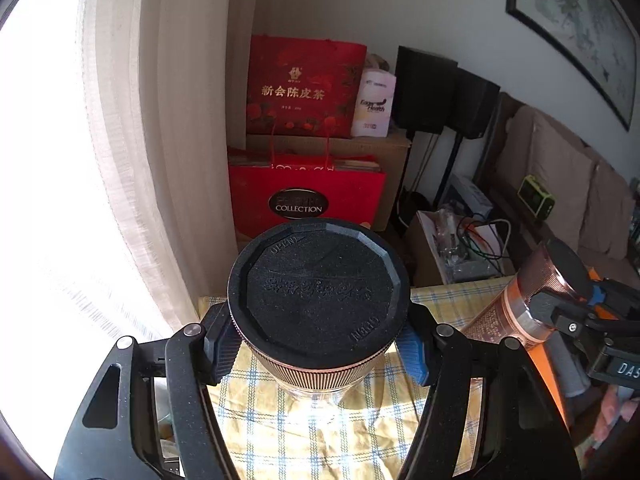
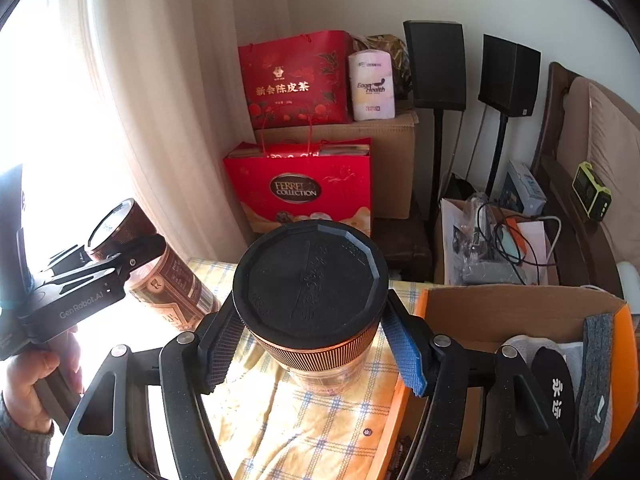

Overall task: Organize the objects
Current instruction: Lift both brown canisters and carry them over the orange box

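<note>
Jars with black screw lids are what I am sorting, one in each tong. My left gripper is clenched on the left jar, its pads pressing the ribbed copper collar just under the lid, above the yellow checked tablecloth. My right gripper is clamped the same way on the right jar, also by the collar, with its clear body hanging over the cloth. From the right wrist view I can see the left jar tilted, lid toward the window; whether either base touches the cloth I cannot tell.

To do this step well, I judge I should keep both jars close to upright, hold the squeeze steady on the ribbing so the glass does not slip, and carry one jar at a time rather than crossing the two tongs.

Going left to right around them: a bright curtain, two red gift bags stacked against a brown carton, two black speakers on stands, a box of cables and papers, then the orange-edged cardboard box just beside the right jar, already holding insoles and cloth. That box looks the likely place for the jars, but its near wall stands in the way and its space is partly taken.
</note>
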`<state>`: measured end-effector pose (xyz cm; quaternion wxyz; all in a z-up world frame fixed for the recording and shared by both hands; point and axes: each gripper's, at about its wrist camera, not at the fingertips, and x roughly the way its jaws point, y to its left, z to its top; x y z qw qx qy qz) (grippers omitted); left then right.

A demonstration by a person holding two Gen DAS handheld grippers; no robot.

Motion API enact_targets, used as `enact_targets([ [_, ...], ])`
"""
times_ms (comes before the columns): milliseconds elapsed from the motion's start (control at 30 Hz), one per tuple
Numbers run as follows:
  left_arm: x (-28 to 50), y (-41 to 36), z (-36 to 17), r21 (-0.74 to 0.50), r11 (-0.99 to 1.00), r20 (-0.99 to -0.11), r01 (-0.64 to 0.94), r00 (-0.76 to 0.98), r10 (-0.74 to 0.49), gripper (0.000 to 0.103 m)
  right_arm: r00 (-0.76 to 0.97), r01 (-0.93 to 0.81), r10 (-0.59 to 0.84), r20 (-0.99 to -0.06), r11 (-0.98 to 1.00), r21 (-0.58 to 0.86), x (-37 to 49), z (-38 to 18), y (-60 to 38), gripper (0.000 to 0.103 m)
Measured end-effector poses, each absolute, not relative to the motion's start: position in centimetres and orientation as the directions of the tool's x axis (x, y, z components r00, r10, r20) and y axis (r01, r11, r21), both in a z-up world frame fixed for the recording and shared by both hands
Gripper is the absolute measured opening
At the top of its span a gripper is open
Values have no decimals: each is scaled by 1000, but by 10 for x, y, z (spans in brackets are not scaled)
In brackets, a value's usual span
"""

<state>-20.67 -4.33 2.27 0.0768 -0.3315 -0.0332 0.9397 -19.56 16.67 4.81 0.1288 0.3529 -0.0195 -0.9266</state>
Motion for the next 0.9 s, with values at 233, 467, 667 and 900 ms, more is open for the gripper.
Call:
enact_targets([
  [233,-166,-10,72,-99,-969,-567,-226,-788,242,62,-746,220,-251,-616,-967,127,-167,92,183,68],
  [467,-137,40,108,-88,-937,-540,-337,-775,330,62,-769,192,-241,-592,-971,146,-137,130,215,68],
  [667,-129,76,117,-135,-909,-544,-394,-737,401,62,-778,145,-189,-599,-982,122,-116,142,247,68],
  [900,-124,115,117,-167,-873,-572,-459,-676,465,62,-749,80,-143,-646,-989,126,-106,127,290,68],
])
